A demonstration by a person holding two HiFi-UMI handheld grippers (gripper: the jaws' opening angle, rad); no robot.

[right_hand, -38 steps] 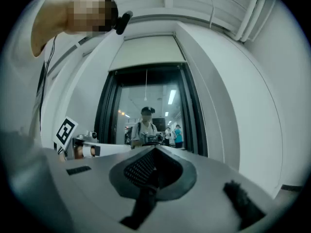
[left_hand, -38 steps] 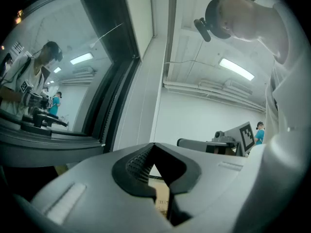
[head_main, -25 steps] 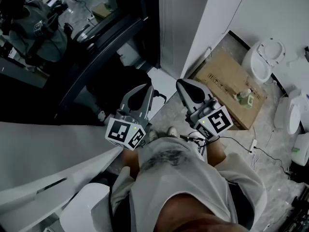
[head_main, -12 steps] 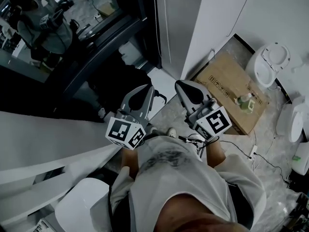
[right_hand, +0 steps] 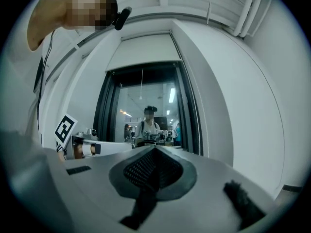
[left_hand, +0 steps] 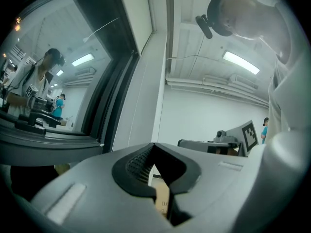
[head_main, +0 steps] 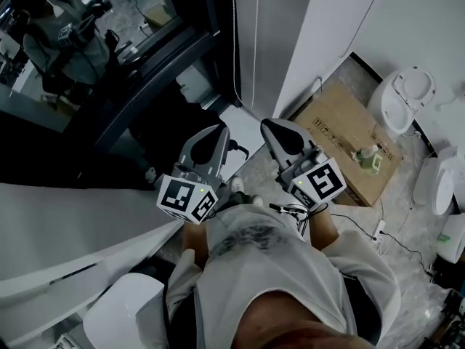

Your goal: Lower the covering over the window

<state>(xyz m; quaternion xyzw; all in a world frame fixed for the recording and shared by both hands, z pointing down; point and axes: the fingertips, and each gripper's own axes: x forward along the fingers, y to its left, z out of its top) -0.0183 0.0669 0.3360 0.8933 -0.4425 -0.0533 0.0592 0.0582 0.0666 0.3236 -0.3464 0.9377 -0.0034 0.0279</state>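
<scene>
The window has a dark frame and fills the upper left of the head view. In the right gripper view its white covering is rolled high, and the glass below it is bare. A thin cord hangs along the frame's right side. My left gripper and right gripper are side by side close to my body, below the window and apart from the cord. Both are shut with nothing between the jaws, as seen for the left gripper and the right gripper in their own views.
A cardboard box with a green bottle on it lies on the floor at right. White toilets stand beyond it, and cables run on the floor. A large white fixture is at left. A person shows in the glass.
The head view has shifted a little, so more of the window frame and cord shows. Both grippers stay shut and have edged slightly up and left.
</scene>
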